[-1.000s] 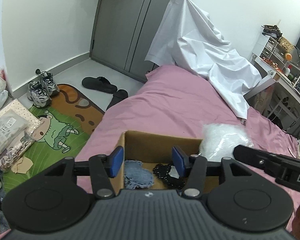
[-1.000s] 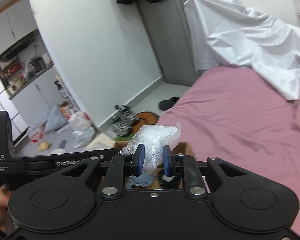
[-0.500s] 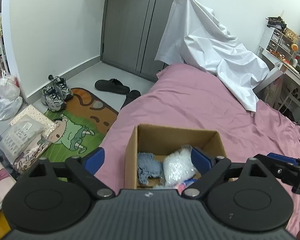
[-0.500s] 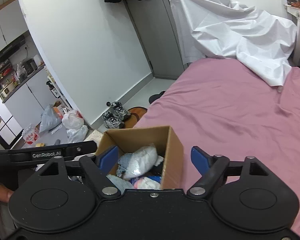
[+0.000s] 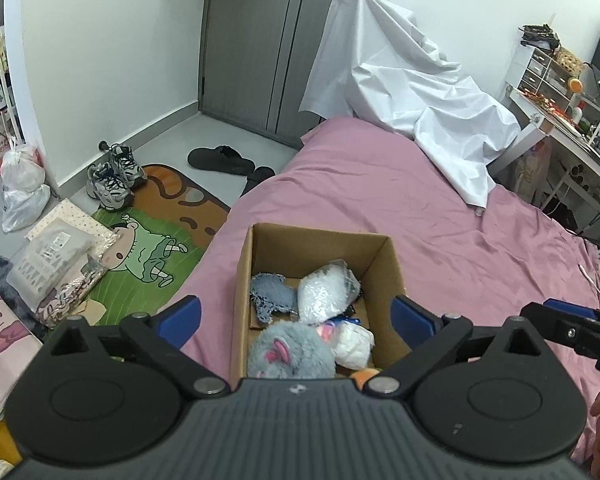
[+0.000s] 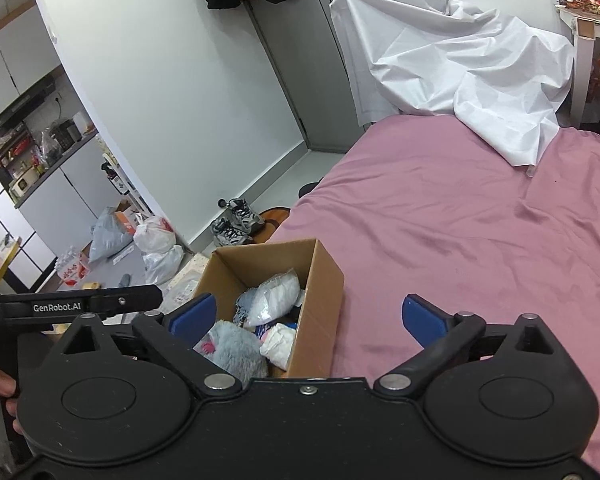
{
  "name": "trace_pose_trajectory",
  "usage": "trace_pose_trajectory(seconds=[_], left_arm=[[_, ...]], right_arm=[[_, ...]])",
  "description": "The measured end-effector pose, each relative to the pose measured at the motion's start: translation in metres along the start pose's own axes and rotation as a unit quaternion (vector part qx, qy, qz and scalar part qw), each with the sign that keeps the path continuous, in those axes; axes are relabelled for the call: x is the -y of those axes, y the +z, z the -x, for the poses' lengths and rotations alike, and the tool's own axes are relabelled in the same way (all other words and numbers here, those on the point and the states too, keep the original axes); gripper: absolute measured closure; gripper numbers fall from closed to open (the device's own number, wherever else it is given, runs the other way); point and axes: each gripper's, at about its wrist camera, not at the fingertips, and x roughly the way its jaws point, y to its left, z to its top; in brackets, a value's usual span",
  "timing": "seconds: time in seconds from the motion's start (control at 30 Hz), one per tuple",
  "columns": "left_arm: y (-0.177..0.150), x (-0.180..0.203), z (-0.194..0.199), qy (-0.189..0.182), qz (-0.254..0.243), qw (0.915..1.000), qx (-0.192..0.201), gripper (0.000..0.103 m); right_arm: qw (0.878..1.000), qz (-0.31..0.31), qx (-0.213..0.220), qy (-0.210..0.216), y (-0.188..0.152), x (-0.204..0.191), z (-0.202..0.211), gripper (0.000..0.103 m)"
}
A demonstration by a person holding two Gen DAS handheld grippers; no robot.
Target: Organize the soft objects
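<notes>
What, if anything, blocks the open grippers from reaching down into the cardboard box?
Nothing visible. The cardboard box is open-topped, and both the left gripper and right gripper hang open above it, empty.

A: What do the tools look like?
B: Both the left gripper point(image 5: 296, 316) and right gripper point(image 6: 306, 316) are black, with blue fingers point(image 5: 180, 314), silver screws and round discs.
A: Markings?
B: White "GenRobot.AI" lettering, left middle of the right view.

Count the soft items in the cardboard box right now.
4 clearly visible in the cardboard box: blue-grey knit piece at the far left, bagged white fluff beside it, grey plush nearest the camera, white bundle to its right. More may lie underneath.
</notes>
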Motion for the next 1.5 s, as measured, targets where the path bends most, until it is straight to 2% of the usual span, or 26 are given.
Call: trace_pose_trajectory(seconds=[0.27,0.47,0.77,0.97,1.2,1.5], left_arm=[[-0.005,0.023,0.037,-0.006,-0.007,1.0000,0.002,0.002],[-0.012,0.042,0.058,-0.006,-0.004,1.0000,0.000,0.002],[-0.016,0.062,0.092,0.000,-0.003,0.9997,0.025,0.002],[-0.022,0.071,0.112,0.008,0.006,0.9989,0.046,0.001],[-0.039,0.080,0.126,0.021,0.003,0.9986,0.049,0.001],[-0.052,0.082,0.154,0.030,0.007,0.9975,0.064,0.001]], right_arm=[[1.000,-0.008,0.008,0.014,0.001,0.016,0.034,0.000],[1.000,-0.005,0.000,0.008,0.005,0.032,0.057,0.000],[1.000,-0.022,0.001,0.005,0.008,0.055,0.095,0.000],[0.999,-0.040,0.012,0.005,0.005,0.069,0.119,0.000],[0.999,-0.047,0.024,0.004,-0.001,0.079,0.142,0.000],[0.998,-0.048,0.029,0.000,-0.015,0.078,0.172,0.000]])
